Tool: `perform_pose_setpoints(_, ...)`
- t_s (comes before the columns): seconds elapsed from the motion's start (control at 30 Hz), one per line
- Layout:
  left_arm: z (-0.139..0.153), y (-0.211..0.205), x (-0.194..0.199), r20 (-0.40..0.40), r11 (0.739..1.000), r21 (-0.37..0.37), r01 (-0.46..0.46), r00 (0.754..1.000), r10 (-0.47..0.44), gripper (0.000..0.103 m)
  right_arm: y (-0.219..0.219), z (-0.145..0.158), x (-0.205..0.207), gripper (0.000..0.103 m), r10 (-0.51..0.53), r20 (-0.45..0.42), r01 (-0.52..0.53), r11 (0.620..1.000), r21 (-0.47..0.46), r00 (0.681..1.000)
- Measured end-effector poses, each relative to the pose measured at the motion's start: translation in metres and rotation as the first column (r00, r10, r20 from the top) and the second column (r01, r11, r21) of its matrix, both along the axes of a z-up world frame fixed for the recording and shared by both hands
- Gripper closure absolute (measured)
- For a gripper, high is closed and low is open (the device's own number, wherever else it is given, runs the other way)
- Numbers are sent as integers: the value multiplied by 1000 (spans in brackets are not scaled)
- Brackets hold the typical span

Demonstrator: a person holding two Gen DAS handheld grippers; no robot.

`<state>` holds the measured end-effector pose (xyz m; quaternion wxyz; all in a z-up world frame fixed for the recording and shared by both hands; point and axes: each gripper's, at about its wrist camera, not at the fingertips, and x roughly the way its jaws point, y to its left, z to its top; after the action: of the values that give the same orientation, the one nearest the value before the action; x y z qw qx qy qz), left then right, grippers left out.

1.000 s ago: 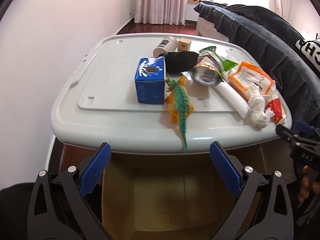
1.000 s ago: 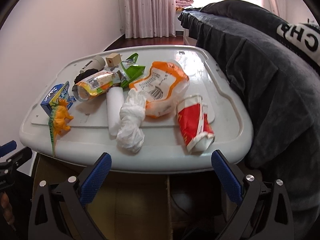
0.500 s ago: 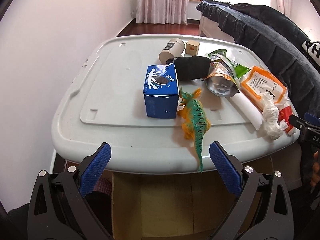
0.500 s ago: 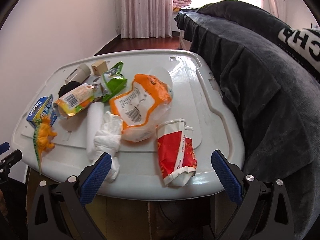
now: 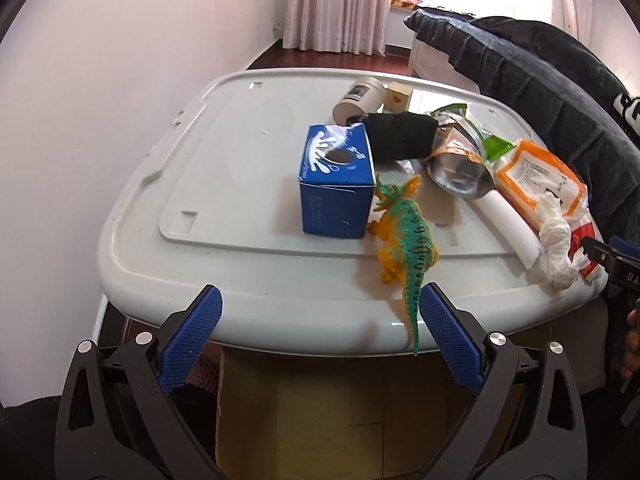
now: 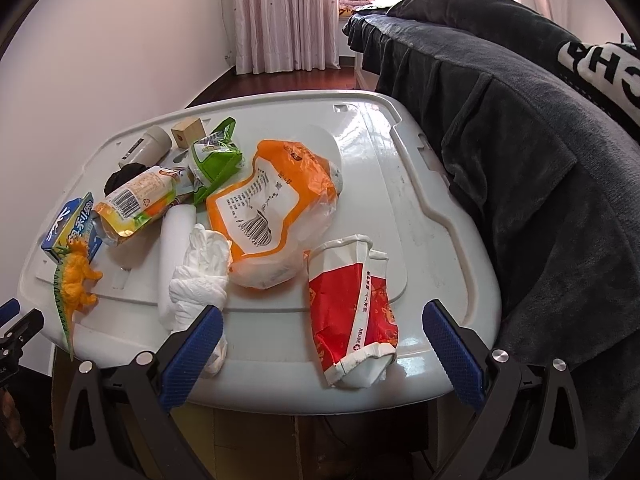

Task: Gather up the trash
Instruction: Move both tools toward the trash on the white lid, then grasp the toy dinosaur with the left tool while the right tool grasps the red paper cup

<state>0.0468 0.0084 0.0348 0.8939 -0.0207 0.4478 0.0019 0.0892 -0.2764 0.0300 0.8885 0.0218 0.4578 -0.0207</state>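
Trash lies on a white bin lid (image 5: pixel 168 184) (image 6: pixel 440 216): a crushed red paper cup (image 6: pixel 352 312), an orange bag (image 6: pixel 268 208) (image 5: pixel 536 176), a crumpled white tissue (image 6: pixel 200 276) (image 5: pixel 556 240), a yellow snack wrapper (image 6: pixel 136 204), a green wrapper (image 6: pixel 216 160), a white roll (image 6: pixel 174 236) and a blue cookie box (image 5: pixel 336 184) (image 6: pixel 70 228). My left gripper (image 5: pixel 320 340) is open and empty at the lid's front edge. My right gripper (image 6: pixel 324 356) is open and empty, with the red cup between its fingers' line.
A toy dinosaur (image 5: pixel 404 236), a black cloth (image 5: pixel 400 136), a paper cup (image 5: pixel 358 98) and a wooden block (image 5: pixel 398 96) are also on the lid. A cardboard box (image 5: pixel 332 420) stands open below the lid's front. A dark blanket (image 6: pixel 540 160) drapes at right.
Both grippers have risen and moved forward over the lid's front edge. The right gripper closed in on the red cup. Nothing on the lid has moved.
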Motion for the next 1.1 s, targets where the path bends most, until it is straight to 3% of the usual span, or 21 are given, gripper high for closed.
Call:
perform_pose_setpoints(0.53, 2, 8, -2, 19, 1000, -18, -24, 1000, 24, 7, -3, -13, 16, 11, 10, -39, -10, 1000, 0, 999)
perform_pose_setpoints(0.77, 2, 6, -4, 21, 1000, -6, -12, 1000, 12, 7, -9, -30, 30, 28, -6, -102, 6, 1000, 3, 995)
perform_pose_setpoints(1.0, 0, 8, -1, 13, 999, -31, -23, 1000, 23, 7, -10, -33, 29, 31, -3, -76, 1, 1000, -25, 997)
perform_pose_setpoints(1.1, 0, 8, -1, 15, 999, -24, -27, 1000, 27, 7, -10, -32, 25, 38, -6, -67, 4, 1000, -24, 998)
